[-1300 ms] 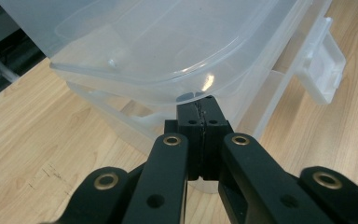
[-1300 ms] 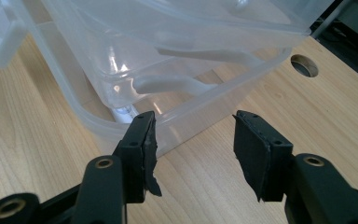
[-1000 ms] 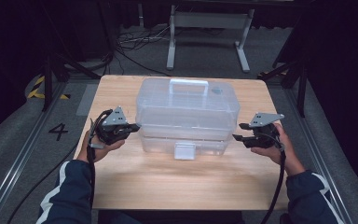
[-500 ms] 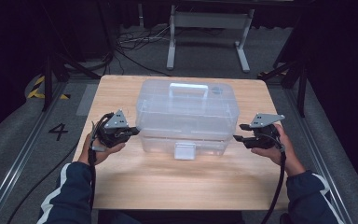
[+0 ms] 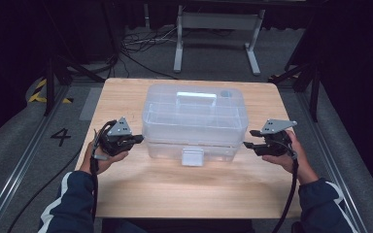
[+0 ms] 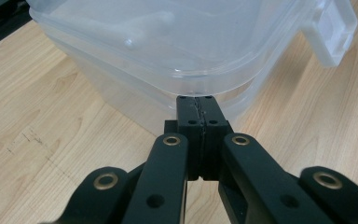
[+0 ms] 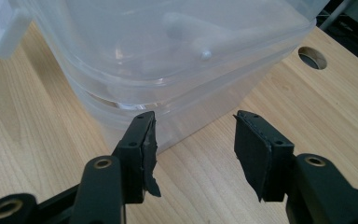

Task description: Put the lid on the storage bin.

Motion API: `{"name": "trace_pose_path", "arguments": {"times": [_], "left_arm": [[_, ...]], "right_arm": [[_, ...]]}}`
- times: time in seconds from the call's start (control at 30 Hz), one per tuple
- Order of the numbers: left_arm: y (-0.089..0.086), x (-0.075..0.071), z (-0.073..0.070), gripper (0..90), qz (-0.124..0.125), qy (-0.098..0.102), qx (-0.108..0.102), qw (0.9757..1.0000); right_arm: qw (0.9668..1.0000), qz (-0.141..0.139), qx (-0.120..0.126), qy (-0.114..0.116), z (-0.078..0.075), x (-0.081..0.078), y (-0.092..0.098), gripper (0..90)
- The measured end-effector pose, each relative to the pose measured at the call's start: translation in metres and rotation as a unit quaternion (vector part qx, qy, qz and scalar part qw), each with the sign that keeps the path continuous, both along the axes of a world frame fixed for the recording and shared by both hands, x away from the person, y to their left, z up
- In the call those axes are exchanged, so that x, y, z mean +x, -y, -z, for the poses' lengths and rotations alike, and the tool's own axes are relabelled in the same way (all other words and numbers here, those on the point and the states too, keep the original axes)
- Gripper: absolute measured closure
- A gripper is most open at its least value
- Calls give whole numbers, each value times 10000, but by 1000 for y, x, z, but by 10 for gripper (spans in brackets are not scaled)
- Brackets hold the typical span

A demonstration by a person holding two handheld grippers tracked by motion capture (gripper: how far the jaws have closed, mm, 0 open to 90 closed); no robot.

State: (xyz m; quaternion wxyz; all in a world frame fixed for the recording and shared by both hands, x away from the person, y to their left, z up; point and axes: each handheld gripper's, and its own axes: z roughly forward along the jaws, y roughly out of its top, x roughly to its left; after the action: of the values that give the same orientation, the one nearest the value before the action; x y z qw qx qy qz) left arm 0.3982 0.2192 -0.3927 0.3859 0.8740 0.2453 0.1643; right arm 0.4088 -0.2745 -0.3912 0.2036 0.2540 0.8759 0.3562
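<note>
Cut off and unclear from my seat

My left gripper view crops the clear storage box (image 6: 168, 42) at the top edge, and its front latch (image 6: 334, 30) runs off too; I can't make out what's inside through the cloudy plastic.

surface: light wooden table (image 5: 141, 194), square top, a round hole (image 7: 312, 57) near its far right corner | on it: one clear plastic storage box (image 5: 194, 124), lid on, white handle on top, white latch (image 5: 192, 156) at the near side | box sits centred, slightly toward the far edge
</note>
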Motion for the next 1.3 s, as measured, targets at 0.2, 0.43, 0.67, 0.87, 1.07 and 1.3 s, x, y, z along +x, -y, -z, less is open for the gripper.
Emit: {"name": "trace_pose_path", "arguments": {"times": [0.2,0.43,0.67,0.87,1.07,1.3], "left_arm": [[-1,0,2,900,-3,-27,-13,10000],[-3,-1,6,900,-16,-22,24,10000],[-4,-2,7,887,-39,-13,-13,10000],[-6,-4,9,852,-68,29,99,9999],[-11,-8,13,805,-155,20,229,9996],[-17,-12,22,717,-219,-21,411,9989]], "right_arm": [[10000,10,28,7,1,0,0,491],[10000,4,25,3,2,0,1,488],[10000,1,-44,28,2,-1,1,482],[9998,41,-182,48,3,-3,3,479],[9995,81,-293,71,5,-5,6,475],[9994,129,-310,69,7,-7,11,467]]}}
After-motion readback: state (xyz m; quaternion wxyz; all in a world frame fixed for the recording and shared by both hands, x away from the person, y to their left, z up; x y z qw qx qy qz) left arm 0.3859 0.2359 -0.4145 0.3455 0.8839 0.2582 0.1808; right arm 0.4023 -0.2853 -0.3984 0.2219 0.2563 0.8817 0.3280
